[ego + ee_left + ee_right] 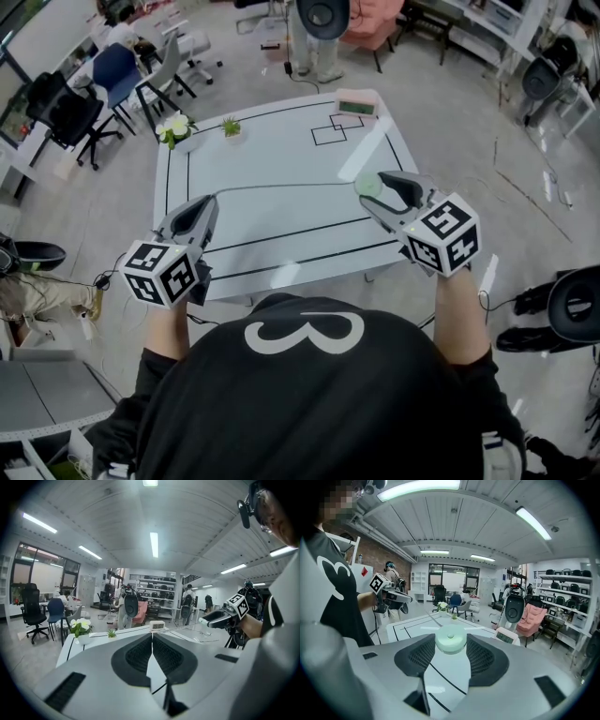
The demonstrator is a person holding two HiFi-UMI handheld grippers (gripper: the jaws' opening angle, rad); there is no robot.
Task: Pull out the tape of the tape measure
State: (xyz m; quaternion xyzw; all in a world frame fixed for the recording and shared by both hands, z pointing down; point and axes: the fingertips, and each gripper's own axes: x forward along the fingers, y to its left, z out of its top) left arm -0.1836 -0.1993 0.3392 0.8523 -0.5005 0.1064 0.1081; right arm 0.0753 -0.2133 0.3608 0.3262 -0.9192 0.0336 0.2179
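Right gripper (375,192): jaws part-way spread, clamped on either side of a round pale-green tape measure (450,642), held above the near right part of the table (281,141). Left gripper (208,208): jaws pressed flat together at the tips, nipping the end of the tape (281,187), a thin pale line drawn out from the case and running level across to those tips above the tabletop. Under both: white table marked with black lines (281,246). Along the far edge, well apart from both grippers and off the tape's line: pot of white flowers (173,129), small green plant (231,126) just beside it, box with a display (356,105) at the far right corner. Beyond the table: office chairs (112,75), pink armchair (375,23).
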